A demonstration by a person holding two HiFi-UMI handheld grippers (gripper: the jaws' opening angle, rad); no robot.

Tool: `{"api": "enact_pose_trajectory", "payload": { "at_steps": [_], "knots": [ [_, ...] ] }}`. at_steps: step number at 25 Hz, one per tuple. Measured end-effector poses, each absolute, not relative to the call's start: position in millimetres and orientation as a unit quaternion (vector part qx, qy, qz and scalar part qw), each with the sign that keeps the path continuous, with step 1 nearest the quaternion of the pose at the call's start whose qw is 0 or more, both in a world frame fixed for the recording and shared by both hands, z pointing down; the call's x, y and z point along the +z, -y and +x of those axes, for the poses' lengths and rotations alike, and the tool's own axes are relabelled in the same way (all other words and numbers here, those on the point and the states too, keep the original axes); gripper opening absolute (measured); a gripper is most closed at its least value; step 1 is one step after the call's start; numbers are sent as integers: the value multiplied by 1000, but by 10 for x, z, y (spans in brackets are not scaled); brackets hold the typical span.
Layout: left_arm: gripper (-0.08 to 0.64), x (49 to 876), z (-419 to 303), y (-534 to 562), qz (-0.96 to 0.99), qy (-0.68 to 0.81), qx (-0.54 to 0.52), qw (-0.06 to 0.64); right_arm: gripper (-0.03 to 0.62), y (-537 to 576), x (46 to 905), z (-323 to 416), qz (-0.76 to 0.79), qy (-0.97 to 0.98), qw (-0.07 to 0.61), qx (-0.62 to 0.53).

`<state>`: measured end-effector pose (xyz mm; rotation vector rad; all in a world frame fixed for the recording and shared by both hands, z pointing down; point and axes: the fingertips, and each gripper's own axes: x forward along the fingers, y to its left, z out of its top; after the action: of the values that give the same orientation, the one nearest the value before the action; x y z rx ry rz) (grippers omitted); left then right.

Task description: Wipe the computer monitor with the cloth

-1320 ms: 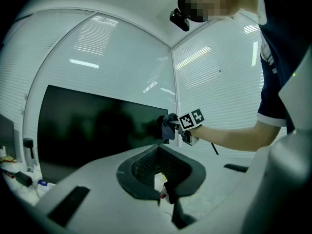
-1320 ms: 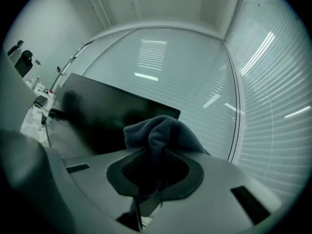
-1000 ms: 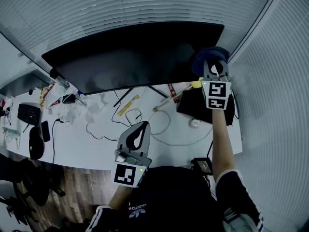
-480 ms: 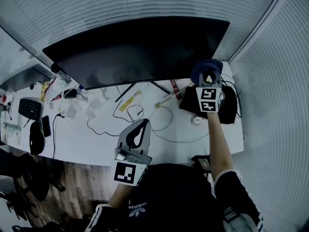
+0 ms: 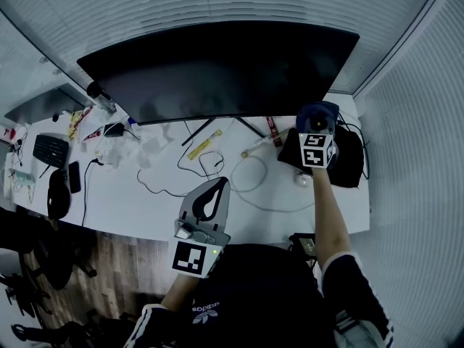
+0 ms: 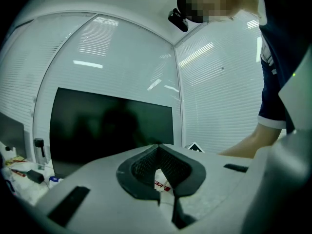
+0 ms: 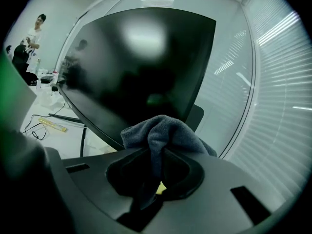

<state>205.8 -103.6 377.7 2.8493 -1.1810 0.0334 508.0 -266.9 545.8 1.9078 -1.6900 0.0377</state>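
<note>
Right tool (image 5: 317, 124), clamped on cloth (image 7: 163, 133) over the tabletop's (image 5: 138, 198) far right corner, should press flat against the monitor (image 5: 217, 67) and sweep evenly; left tool (image 5: 212, 192) closed, empty.

Legible only once: "adidas" in white letters, with a trefoil logo, on the person's dark shirt (image 5: 254, 281). On the red strip (image 5: 272, 131) and the yellow strip (image 5: 204, 144) lying on the tabletop (image 5: 138, 201), print too small to read.

Monitor (image 7: 141, 67) screen glossy black; cloth (image 7: 165, 130) soft nubby fabric; desk (image 5: 109, 201) smooth white.
</note>
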Motion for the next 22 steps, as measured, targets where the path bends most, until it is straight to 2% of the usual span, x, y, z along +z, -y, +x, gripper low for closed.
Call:
{"api": "enact_pose_trajectory", "payload": {
  "at_steps": [10, 22],
  "knots": [
    [4, 3803, 1717, 965, 913, 406, 10, 30, 48, 2680, 5454, 4935, 749, 607, 263, 35],
    [3, 3763, 951, 1140, 910, 414, 8, 31, 48, 2887, 5425, 4124, 765, 596, 238, 53]
  ]
}}
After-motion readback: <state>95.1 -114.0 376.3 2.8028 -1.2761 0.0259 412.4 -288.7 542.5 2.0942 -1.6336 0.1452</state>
